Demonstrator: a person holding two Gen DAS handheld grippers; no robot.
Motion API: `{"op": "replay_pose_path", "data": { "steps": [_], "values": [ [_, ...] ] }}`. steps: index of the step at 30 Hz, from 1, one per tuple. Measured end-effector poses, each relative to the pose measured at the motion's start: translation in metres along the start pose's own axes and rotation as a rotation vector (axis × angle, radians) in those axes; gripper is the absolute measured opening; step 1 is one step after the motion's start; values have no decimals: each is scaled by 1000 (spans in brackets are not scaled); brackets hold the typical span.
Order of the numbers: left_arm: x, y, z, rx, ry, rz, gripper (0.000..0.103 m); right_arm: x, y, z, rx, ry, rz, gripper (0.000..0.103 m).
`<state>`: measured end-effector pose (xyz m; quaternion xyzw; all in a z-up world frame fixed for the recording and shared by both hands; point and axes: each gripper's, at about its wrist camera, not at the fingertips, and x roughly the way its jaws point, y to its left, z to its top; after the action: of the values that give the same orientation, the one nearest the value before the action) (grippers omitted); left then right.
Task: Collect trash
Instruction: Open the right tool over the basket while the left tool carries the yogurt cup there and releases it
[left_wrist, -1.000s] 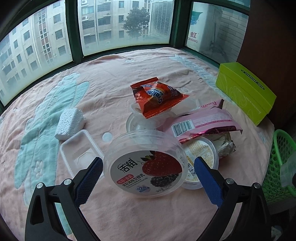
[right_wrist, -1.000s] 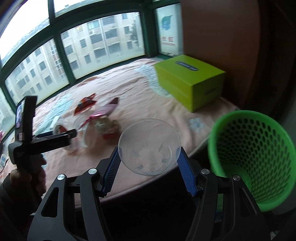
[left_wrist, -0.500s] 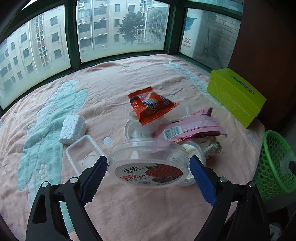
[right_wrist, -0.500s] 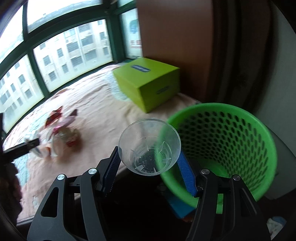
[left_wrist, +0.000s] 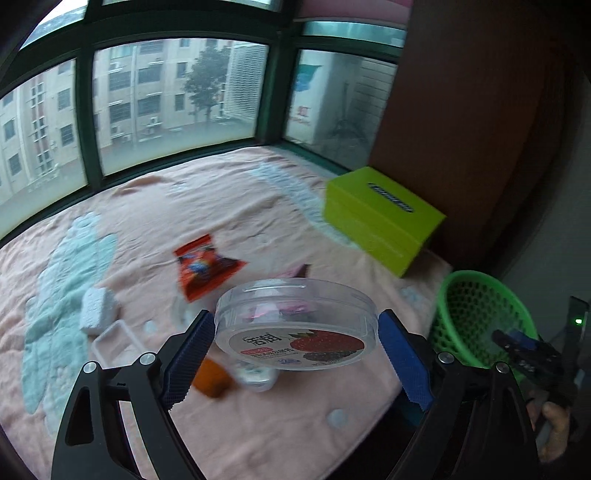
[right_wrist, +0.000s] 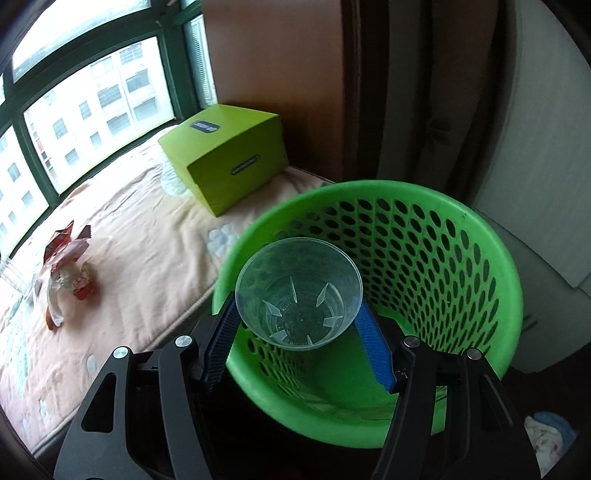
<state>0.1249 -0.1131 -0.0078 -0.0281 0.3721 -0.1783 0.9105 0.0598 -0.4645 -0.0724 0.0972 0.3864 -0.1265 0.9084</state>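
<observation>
My left gripper (left_wrist: 295, 343) is shut on a clear round yogurt tub (left_wrist: 295, 321) with a strawberry label and holds it above the pink blanket (left_wrist: 184, 206). My right gripper (right_wrist: 299, 325) is shut on a clear plastic cup (right_wrist: 299, 295) and holds it over the mouth of the green mesh basket (right_wrist: 461, 251). That basket also shows at the right of the left wrist view (left_wrist: 476, 314). An orange snack wrapper (left_wrist: 205, 267), a white foam block (left_wrist: 98, 310) and a clear tray (left_wrist: 114, 338) lie on the blanket.
A lime green box (left_wrist: 380, 218) sits at the blanket's far right, near a brown wall; it also shows in the right wrist view (right_wrist: 229, 155). Windows ring the far side. More wrappers (right_wrist: 68, 266) lie on the blanket. A small orange object (left_wrist: 210, 376) lies below the tub.
My left gripper has lifted the yogurt tub off the pile and swung right toward the basket. My right gripper has carried the cup from above the blanket edge to over the basket.
</observation>
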Motion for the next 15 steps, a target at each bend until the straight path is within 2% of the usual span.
{"op": "replay_pose_path", "data": {
  "steps": [6,15],
  "values": [
    [13,-54,12,51,30,-130,86,-6,-17,-1,24,-7,-15,68],
    [43,-146,19,168,78,-251,86,-24,-46,-5,43,-33,-27,70]
  ]
}}
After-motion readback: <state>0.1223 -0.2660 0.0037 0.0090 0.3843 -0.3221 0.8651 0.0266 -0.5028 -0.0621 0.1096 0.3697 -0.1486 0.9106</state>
